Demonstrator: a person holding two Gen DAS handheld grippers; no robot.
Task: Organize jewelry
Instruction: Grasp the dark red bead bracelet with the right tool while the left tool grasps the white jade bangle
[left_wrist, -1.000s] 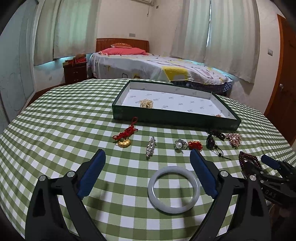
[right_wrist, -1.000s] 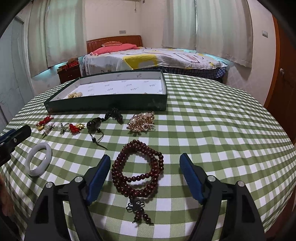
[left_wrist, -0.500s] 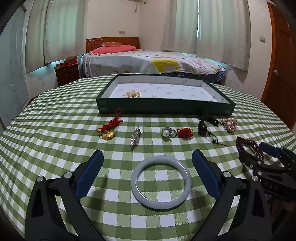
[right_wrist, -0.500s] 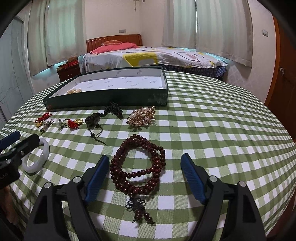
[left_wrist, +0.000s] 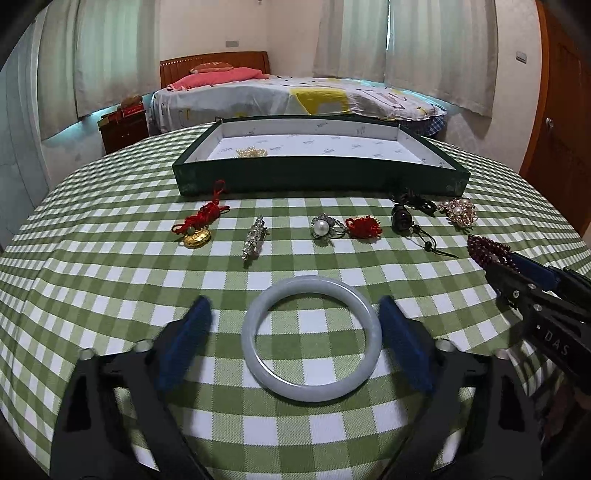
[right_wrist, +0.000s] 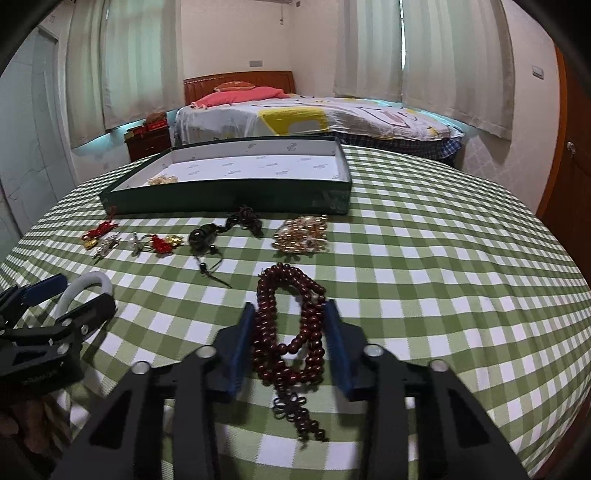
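Left wrist view: we are looking down at a round table with a green and white checked cloth (left_wrist: 110, 295).
Left gripper (left_wrist: 295, 339): we are closing its jaws around the pale jade bangle (left_wrist: 312, 334), which is lying flat on the cloth between the blue pads.
Left pads: the right pad (left_wrist: 404, 347) is sitting just beside the bangle's rim, and the left pad (left_wrist: 184, 343) is standing apart from it, so we are not squeezing it yet.
Right gripper (right_wrist: 290, 343): we are closing its jaws on the dark red bead bracelet (right_wrist: 290, 325), which is lying on the cloth in a bunched loop.
Right pads: both blue pads are pushing against the sides of the beads, and the loop is looking narrow between them.
Bracelet tail: a black knot with a few beads (right_wrist: 295, 410) is lying behind the pads, toward the camera.
Green tray (left_wrist: 321, 177): it is sitting at the far side of the table with a white printed lining, and a small gold piece (left_wrist: 251, 152) is resting in its left corner.
Row in front of the tray: we are seeing a gold charm with a red knot (left_wrist: 197, 227), a sparkly silver brooch (left_wrist: 254, 238), a pearl ring (left_wrist: 325, 227), a red knot piece (left_wrist: 364, 227), a black bead pendant on a cord (left_wrist: 404, 219) and a gold and pearl cluster (left_wrist: 458, 210).
Behind the table: a bed (right_wrist: 314, 118) with a pink pillow is standing under pale curtains.
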